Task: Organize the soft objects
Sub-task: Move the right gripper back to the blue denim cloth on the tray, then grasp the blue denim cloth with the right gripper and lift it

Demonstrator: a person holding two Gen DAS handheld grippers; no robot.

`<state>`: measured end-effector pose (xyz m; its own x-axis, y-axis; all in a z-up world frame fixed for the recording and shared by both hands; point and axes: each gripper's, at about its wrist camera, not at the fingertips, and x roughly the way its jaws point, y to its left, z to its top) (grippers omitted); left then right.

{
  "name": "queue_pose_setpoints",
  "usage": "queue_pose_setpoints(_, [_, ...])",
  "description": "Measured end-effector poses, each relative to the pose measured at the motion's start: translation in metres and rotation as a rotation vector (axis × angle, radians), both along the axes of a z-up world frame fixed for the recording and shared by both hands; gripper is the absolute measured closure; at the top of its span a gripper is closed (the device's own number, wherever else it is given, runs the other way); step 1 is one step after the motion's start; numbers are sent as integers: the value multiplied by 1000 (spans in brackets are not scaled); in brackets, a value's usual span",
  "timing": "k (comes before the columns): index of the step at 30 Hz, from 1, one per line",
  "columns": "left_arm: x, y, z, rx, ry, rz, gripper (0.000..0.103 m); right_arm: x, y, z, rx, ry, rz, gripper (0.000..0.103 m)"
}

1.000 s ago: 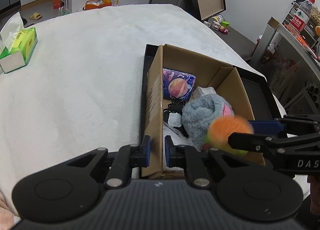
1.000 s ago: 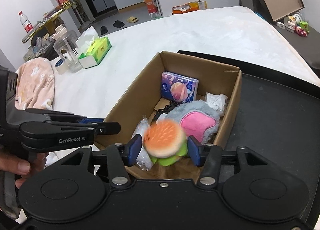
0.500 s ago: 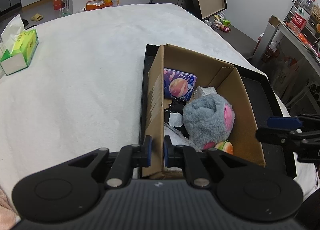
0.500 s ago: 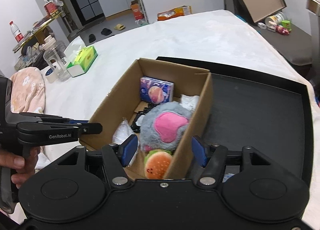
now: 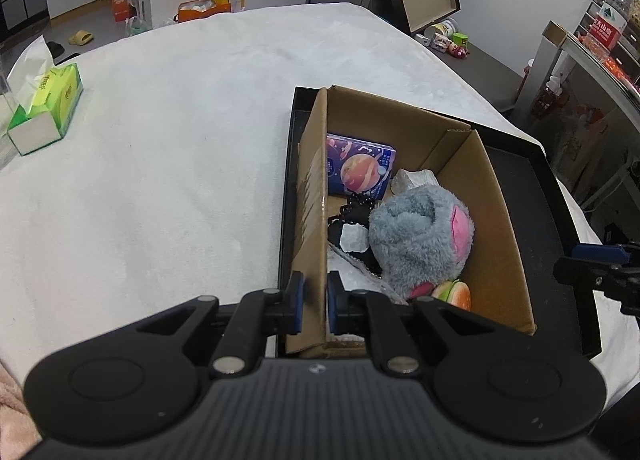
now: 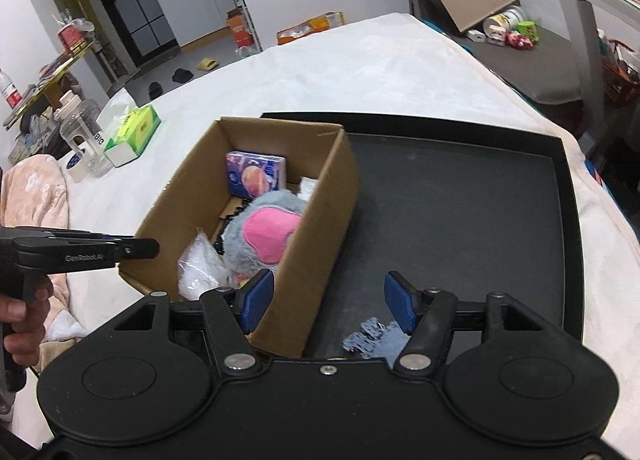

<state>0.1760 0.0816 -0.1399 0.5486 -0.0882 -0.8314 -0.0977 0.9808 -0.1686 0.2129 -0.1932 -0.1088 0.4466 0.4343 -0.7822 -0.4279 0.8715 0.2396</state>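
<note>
A cardboard box (image 5: 492,200) stands at the left end of a black tray (image 5: 560,200). Inside lie a grey plush with a pink patch (image 5: 412,236), a small burger plush (image 5: 454,294) at its near end, a purple packet (image 5: 360,168) and clear wrapping. My left gripper (image 5: 315,302) is shut on the box's near left wall. In the right wrist view my right gripper (image 6: 329,300) is open and holds nothing. It straddles the box's (image 6: 320,220) near right corner and the bare tray (image 6: 460,200). The burger plush is almost hidden there behind one finger.
A small blue-grey cloth (image 6: 372,336) lies on the tray just under my right fingers. On the white cover to the left are a green tissue box (image 6: 134,134), a clear jug (image 6: 80,136) and a pink blanket (image 6: 32,196). A hand (image 6: 20,316) grips the left tool.
The burger plush left my right gripper and now lies in the box beside the grey plush. My right gripper opened and moved right, over the tray. The left gripper stayed clamped on the box.
</note>
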Motion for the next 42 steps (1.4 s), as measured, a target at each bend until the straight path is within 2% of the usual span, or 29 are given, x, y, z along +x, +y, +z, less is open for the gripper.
queue_pose_setpoints(7, [3, -1, 1, 0, 16, -4, 92, 1, -9, -12, -3, 28, -19, 41])
queue_pose_setpoints(13, [7, -8, 4, 28, -1, -13, 85, 2, -18, -28, -13, 54, -38, 41])
queue_pose_setpoints(15, [8, -9, 2, 37, 6, -14, 82, 3, -21, -36, -20, 69, -42, 41])
queue_pose_setpoints(20, [12, -9, 1, 49, 20, 13, 64, 7, -23, -54, -39, 106, -42, 41])
queue_pose_setpoints(25, [14, -10, 3, 64, 15, 16, 59, 10, -25, -72, -45, 143, -40, 41])
queue_pose_setpoints(30, [18, -12, 3, 83, 19, 16, 57, 13, -27, -84, -62, 160, -41, 42])
queue_pose_setpoints(34, [22, -13, 2, 92, 26, 23, 57, 15, -30, -93, -79, 166, -35, 50])
queue_pose_setpoints(35, [23, -13, 1, 95, 28, 24, 57, 15, -30, -93, -93, 152, -29, 57])
queue_pose_setpoints(37, [24, -14, 0, 100, 33, 27, 57, 15, -31, -92, -96, 144, -24, 60])
queue_pose_setpoints(39, [26, -15, -1, 101, 38, 31, 57, 16, -35, -92, -86, 149, -35, 68])
queue_pose_setpoints(42, [27, -16, -1, 105, 42, 29, 57, 18, -40, -91, -75, 151, -41, 70])
